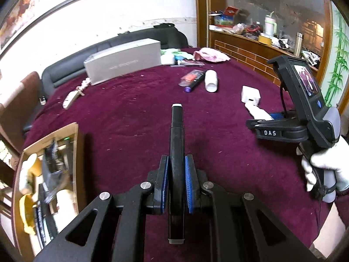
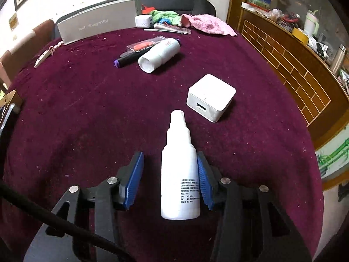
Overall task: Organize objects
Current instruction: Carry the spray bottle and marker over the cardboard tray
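Note:
My left gripper (image 1: 176, 168) is shut on a long black pen-like stick (image 1: 177, 135) with a white tip, held above the purple tablecloth (image 1: 130, 113). My right gripper (image 2: 170, 174) is open around a white spray bottle (image 2: 180, 170) that lies on the cloth; the right pad touches it, the left pad stands apart. The right gripper also shows in the left wrist view (image 1: 272, 126), with the bottle's nozzle (image 1: 257, 111) sticking out. A white cube charger (image 2: 210, 97) lies just beyond the bottle.
A cardboard box (image 1: 75, 152) with several items stands at the table's left edge. A white tube (image 2: 160, 54), a black marker (image 2: 130, 60), an orange packet (image 2: 144, 43), a grey carton (image 2: 98, 27), cloths (image 2: 207, 25) and a small knife (image 2: 42, 57) lie farther back.

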A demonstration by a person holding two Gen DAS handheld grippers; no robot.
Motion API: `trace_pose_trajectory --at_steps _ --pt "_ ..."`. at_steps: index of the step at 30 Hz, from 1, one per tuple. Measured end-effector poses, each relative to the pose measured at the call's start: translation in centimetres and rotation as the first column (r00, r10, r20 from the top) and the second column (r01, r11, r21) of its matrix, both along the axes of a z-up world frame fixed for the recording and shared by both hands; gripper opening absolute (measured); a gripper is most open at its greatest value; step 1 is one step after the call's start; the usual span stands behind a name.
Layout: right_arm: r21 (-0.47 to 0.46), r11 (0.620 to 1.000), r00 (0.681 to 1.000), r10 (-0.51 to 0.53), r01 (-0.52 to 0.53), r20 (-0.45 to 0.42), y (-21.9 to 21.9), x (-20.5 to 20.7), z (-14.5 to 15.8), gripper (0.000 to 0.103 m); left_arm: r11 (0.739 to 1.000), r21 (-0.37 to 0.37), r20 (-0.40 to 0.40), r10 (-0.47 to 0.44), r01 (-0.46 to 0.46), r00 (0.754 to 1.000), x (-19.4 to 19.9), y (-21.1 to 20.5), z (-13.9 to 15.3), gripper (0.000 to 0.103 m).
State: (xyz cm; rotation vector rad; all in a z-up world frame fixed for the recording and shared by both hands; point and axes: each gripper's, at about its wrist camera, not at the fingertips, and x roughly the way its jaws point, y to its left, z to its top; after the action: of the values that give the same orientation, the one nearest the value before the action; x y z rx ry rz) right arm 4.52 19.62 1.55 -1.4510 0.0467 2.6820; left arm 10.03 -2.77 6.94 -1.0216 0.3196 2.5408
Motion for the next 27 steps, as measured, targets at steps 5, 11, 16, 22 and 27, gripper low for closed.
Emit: trace_pose_trajectory --at_steps 5,11,16,22,27 --pt "-0.007 1.000 1.000 0.000 0.000 0.017 -0.3 0.2 0.2 0.037 0.999 -0.025 -0.055 0.028 -0.029 0.998 1.1 -1.1 0.7 0.012" --pt "-0.010 1.000 0.999 0.019 -0.018 0.028 -1.1 0.9 0.4 0.027 0.999 -0.011 -0.078 0.046 -0.047 0.996 1.7 -2.1 1.4 0.012" --pt "-0.063 0.997 0.999 0.045 -0.043 0.029 -1.8 2.0 0.7 0.027 0.998 0.003 -0.082 0.058 -0.058 0.995 1.9 -2.8 1.7 0.012" --pt "-0.104 0.990 0.996 0.090 -0.090 -0.002 -3.7 3.1 2.0 0.027 0.997 0.015 -0.085 0.079 -0.078 0.993 2.3 -3.9 1.9 0.012" --pt "-0.121 0.981 0.988 0.147 -0.152 -0.045 -6.1 4.2 3.8 0.027 0.995 0.027 -0.094 0.097 -0.095 0.991 2.8 -4.8 2.2 0.012"
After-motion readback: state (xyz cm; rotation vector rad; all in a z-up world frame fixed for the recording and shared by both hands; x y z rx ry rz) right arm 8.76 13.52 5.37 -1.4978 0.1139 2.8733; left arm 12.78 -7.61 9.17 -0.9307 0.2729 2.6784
